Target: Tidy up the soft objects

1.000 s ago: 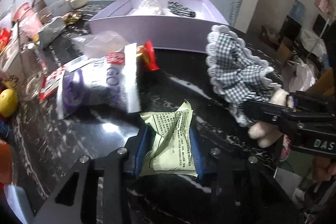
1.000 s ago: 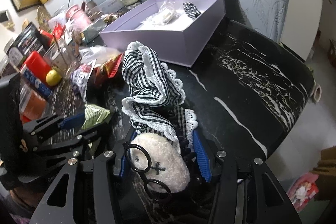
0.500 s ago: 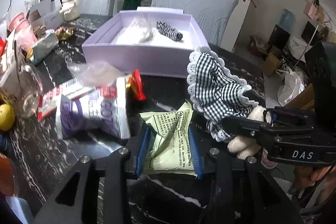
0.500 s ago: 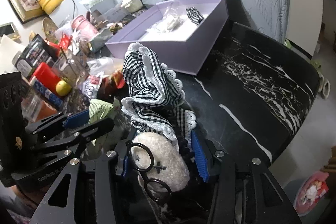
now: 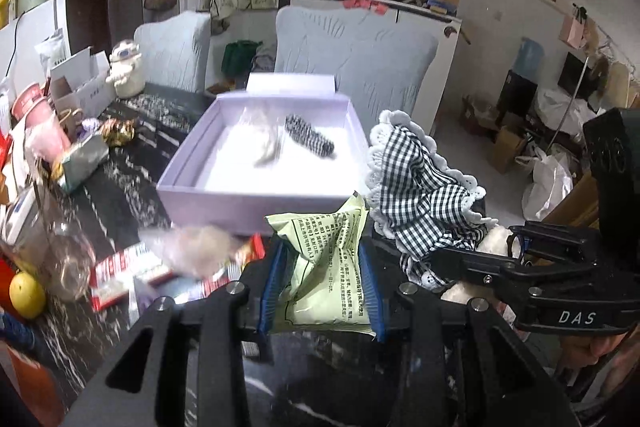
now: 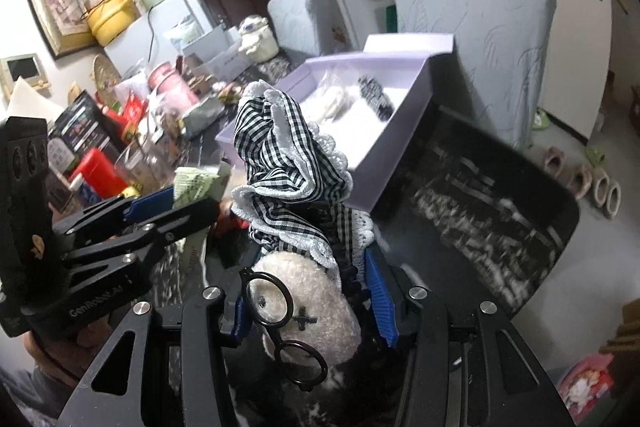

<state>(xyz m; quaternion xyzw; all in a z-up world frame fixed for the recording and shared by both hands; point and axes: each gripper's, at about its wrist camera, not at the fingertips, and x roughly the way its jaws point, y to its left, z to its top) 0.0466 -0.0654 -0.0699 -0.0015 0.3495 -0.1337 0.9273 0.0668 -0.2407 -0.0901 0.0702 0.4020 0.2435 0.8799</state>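
Left gripper pinching a pale green printed packet between blue pads, bottom centre of the left wrist view; packet crumpled, upper end sticking up past the fingertips. Held clear of the black marble table.

Right gripper clamped on a cream plush doll at the head, bottom centre of the right wrist view; black wire glasses on its face. Black-and-white gingham dress with lace trim standing up ahead of the pads, covering the near-left corner of the box in that view.

Open lilac box mid-frame in the left wrist view, beyond both loads. Inside on a white floor: a black-and-white patterned roll toward the right, a clear-wrapped item beside it, blurred.

Clutter along the left edge of the left wrist view: crumpled clear bag and red-and-white snack packets lying between gripper and box front; a yellow fruit at lower left; pink containers and a small white figure at upper left. Two pale blue chair backs behind the table.

Gingham dress also seen at right of the left wrist view, just beside the green packet; contact between them not resolvable.
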